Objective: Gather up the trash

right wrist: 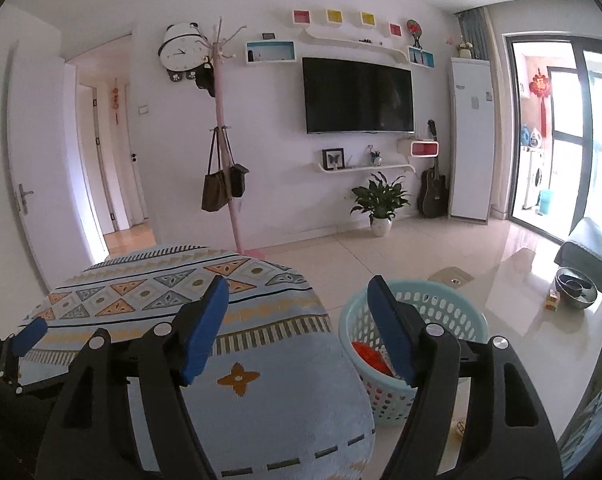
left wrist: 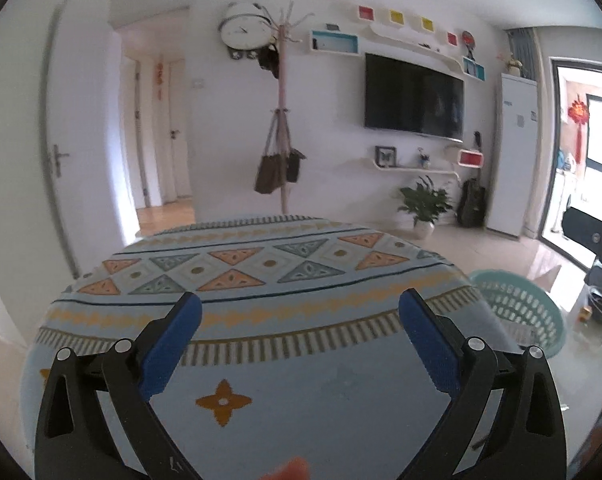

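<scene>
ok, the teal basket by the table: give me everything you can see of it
The basket is a round, pale teal tub that looks like plastic, its wall pierced with rows of small holes under a solid rim. It stands upright on the glossy tiled floor, close beside the cloth-covered table; whether they touch I cannot tell. Something red-orange lies inside, partly hidden by the right tongs, which are open and not touching it.
</scene>
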Demonstrator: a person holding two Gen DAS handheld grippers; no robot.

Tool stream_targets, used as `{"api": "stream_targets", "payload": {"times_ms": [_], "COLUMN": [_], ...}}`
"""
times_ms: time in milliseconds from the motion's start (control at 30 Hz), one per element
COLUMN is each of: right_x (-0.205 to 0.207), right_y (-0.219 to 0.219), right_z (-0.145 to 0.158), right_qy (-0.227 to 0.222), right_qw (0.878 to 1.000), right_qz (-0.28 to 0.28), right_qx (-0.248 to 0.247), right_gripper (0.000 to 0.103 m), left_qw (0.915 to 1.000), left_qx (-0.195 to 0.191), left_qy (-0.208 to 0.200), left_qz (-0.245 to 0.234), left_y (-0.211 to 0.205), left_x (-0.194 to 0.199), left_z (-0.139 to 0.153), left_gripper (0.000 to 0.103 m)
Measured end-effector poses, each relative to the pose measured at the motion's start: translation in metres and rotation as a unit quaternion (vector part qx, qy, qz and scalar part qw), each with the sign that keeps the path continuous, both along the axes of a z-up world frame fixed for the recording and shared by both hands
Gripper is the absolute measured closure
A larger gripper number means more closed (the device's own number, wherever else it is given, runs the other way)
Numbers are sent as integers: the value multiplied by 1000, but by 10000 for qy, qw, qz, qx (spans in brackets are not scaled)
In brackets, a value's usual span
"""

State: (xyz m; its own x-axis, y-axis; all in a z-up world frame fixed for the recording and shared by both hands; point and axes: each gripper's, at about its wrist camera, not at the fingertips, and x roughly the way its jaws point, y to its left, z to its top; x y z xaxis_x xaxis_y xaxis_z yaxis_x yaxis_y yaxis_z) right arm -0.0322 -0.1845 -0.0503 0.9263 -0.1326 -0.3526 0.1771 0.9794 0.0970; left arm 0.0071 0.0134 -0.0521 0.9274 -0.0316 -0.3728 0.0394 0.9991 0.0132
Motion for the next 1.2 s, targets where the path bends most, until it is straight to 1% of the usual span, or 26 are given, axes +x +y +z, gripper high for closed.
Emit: {"api": "stream_targets", "payload": {"times_ms": [133, 233, 333, 433, 500, 733, 933, 1200], "right_x": [-5, -8, -9, -5, -2, 8, 12, 14], "right_y": [5, 7, 10, 10, 12, 14, 14, 15], "right_z": [-5, -9, -14, -19, -24, -34, -40, -38], "right_qy": [-11, -1, -58, -35, 1, 20, 60, 46], "right_qw": [9997, 9996, 9996, 9998, 9999, 9998, 9997, 9997], "right_qz": [-75, -45, 3, 72, 104, 197, 213, 242], "right_qx": [-215, -283, -267, -165, -132, -76, -67, -73], "right_gripper": [35, 35, 35, 35, 35, 35, 35, 35], "left_qw": [9999, 9999, 9998, 9993, 9991, 9999, 9999, 10000], "left_qx": [-8, 4, 74, 228, 250, -1, 42, 81], "left_qy": [-144, -143, -190, -278, -319, -124, -116, -24], "left_qz": [-13, -90, -90, -87, -83, 27, 15, -49], "left_y": [-3, -3, -6, -12, -13, -1, -1, -2], "left_x": [-2, -4, -6, -10, -12, -4, -5, -1], "left_z": [-4, -6, -8, -9, -9, -11, -12, -13], "left_gripper": [7, 7, 7, 7, 7, 7, 7, 7]}}
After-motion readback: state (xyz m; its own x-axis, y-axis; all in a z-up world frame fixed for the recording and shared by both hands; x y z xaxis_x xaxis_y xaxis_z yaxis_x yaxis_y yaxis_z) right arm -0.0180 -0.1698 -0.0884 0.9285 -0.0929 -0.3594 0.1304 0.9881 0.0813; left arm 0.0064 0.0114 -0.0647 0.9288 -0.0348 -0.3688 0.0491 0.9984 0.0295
